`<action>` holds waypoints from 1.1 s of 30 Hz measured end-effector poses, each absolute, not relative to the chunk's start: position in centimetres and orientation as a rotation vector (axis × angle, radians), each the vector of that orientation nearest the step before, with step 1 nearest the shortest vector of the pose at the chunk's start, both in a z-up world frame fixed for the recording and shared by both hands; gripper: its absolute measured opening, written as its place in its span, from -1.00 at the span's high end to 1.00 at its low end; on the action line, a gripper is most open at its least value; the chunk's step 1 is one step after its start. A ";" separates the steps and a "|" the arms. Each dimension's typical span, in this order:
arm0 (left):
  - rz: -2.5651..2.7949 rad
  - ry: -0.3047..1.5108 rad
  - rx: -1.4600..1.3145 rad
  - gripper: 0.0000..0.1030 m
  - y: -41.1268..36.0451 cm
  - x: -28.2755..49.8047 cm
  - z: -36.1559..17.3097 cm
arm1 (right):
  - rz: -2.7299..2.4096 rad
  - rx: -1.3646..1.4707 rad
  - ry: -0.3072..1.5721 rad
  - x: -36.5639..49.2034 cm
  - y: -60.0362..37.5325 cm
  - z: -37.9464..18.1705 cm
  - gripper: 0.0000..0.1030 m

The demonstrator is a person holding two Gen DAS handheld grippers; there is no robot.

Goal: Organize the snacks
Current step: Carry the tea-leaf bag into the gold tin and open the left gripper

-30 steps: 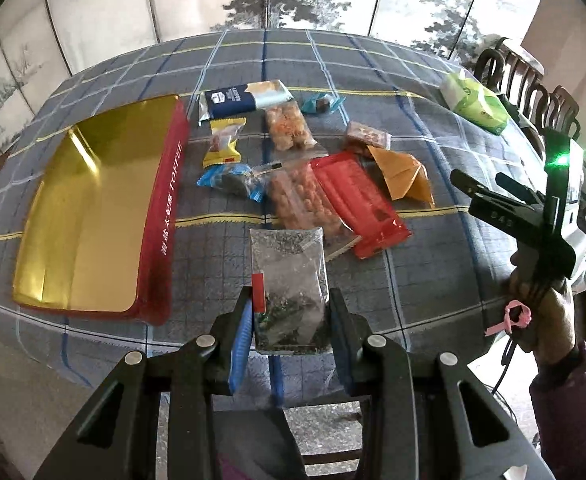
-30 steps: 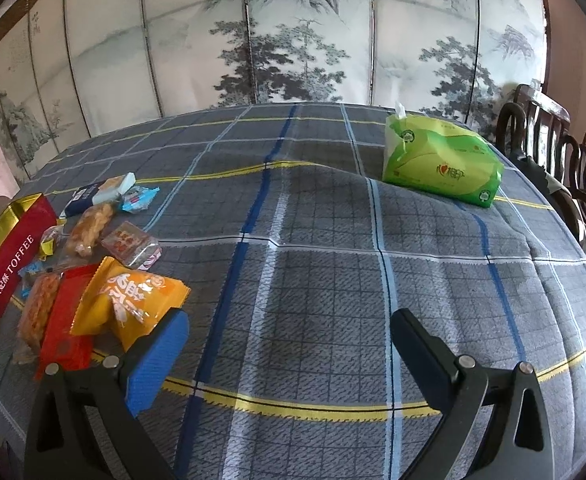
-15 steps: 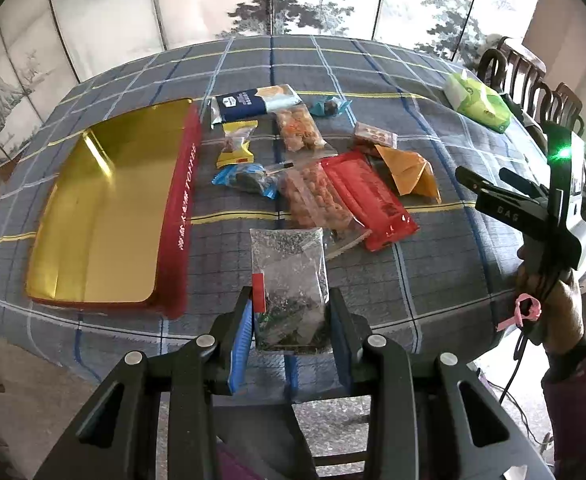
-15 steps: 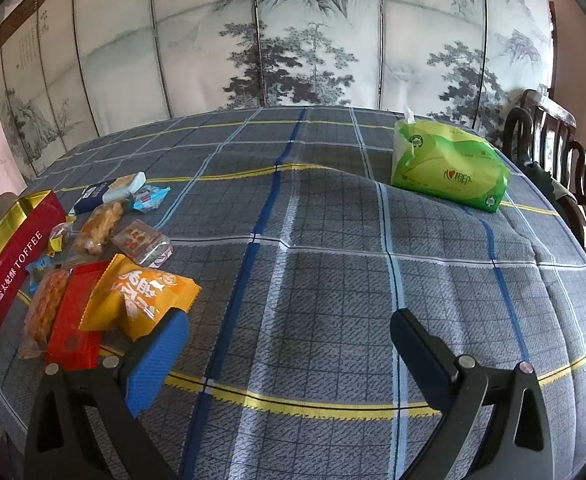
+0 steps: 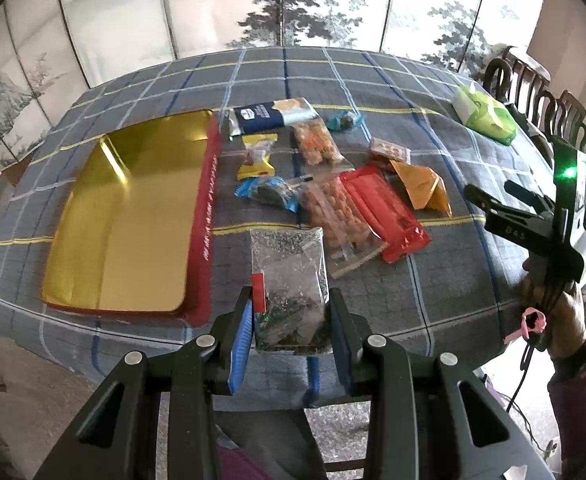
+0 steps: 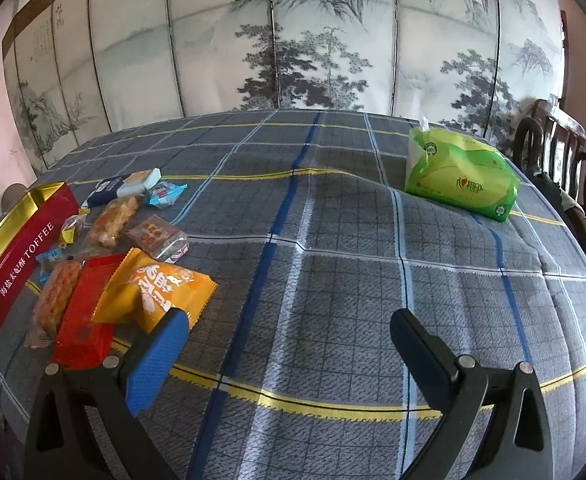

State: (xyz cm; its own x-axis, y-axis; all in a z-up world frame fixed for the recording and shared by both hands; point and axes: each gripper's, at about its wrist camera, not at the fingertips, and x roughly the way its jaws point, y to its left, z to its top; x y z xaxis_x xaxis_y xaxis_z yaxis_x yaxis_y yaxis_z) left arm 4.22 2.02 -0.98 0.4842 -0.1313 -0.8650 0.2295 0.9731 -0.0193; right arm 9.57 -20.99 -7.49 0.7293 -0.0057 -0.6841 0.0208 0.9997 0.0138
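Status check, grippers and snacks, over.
Left gripper shut on clear bag. Right gripper open, empty. Tin empty, path clear.

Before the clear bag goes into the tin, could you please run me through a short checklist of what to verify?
1. Left tool shut on the clear bag of dark bits: ok, both pads press its sides.
2. Gold tin free to take it: ok, its inside shows bare.
3. Path from bag to tin: ok, the other snacks lie to the tin's right.
4. Right tool out of the way: ok, open, holding nothing, above bare tablecloth.
5. Bag sealed: cannot tell.
6. Orange packet safe from the right tool: ok, beside its blue pad.
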 end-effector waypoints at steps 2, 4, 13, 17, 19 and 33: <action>-0.213 1.038 0.101 0.39 2.4 4.4 -0.8 | -0.011 0.021 0.759 9.5 -21.0 -7.5 -0.99; -0.204 1.033 0.098 0.39 2.8 4.6 -0.5 | -0.010 0.023 0.752 9.5 -21.0 -7.5 -0.99; -0.166 1.008 0.091 0.39 4.6 6.1 0.5 | 0.009 -0.039 0.699 8.5 -19.5 -7.3 -0.99; -0.144 1.004 0.078 0.39 5.8 7.3 0.9 | 0.016 -0.024 0.702 8.5 -19.7 -7.3 -0.99; -0.130 1.001 0.079 0.39 6.4 7.9 1.0 | 0.020 -0.022 0.709 8.4 -19.7 -7.3 -0.99; -0.054 1.023 0.091 0.39 10.9 13.6 0.8 | 0.149 -0.106 0.774 10.0 -18.2 -7.0 -0.99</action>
